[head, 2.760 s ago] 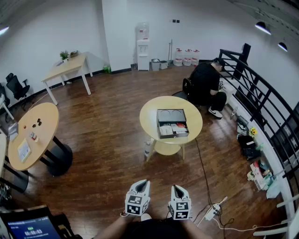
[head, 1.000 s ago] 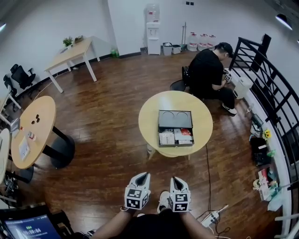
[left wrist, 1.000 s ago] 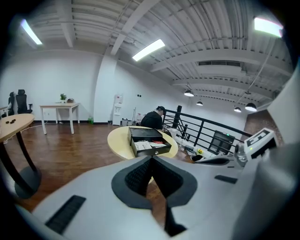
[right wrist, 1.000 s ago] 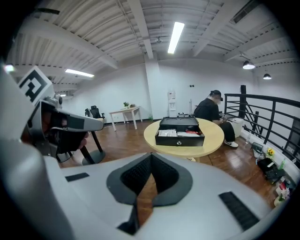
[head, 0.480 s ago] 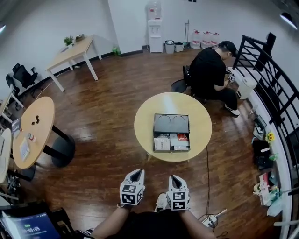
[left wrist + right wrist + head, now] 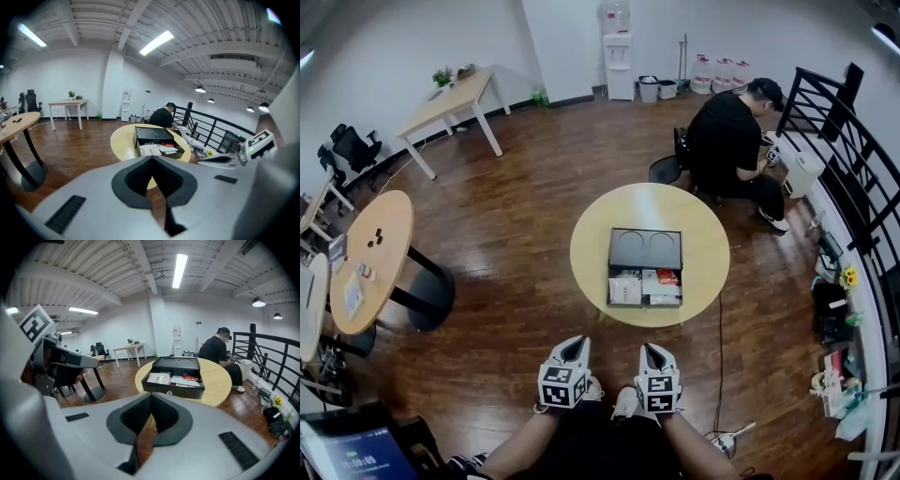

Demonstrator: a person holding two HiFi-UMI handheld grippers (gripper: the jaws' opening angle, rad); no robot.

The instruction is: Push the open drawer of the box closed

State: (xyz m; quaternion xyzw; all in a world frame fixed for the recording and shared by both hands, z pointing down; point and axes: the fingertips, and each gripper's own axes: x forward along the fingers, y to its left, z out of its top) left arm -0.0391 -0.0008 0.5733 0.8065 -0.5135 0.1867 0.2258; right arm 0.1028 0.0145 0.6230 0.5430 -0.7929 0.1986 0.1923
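Note:
A black box (image 6: 645, 250) lies on a round yellow table (image 6: 592, 255) ahead of me. Its drawer (image 6: 644, 287) is pulled out toward me, with papers and packets inside. The same box (image 6: 152, 136) and drawer (image 6: 159, 150) show in the left gripper view; the right gripper view has the box (image 6: 180, 364) behind the drawer (image 6: 174, 383). My left gripper (image 6: 572, 348) and right gripper (image 6: 652, 354) are held side by side near my body, well short of the table. Both are shut with nothing in them, the left gripper (image 6: 152, 161) and right gripper (image 6: 151, 404) tips meeting.
A person in black (image 6: 731, 141) sits just beyond the table. Another round table (image 6: 370, 262) stands at the left, a rectangular table (image 6: 450, 98) at the back left. A black railing (image 6: 853, 178) runs along the right. A power strip and cable (image 6: 722, 439) lie on the floor.
I have walked closer to the round table, which now sits nearer and more centred. Both grippers stay shut and low in front of me.

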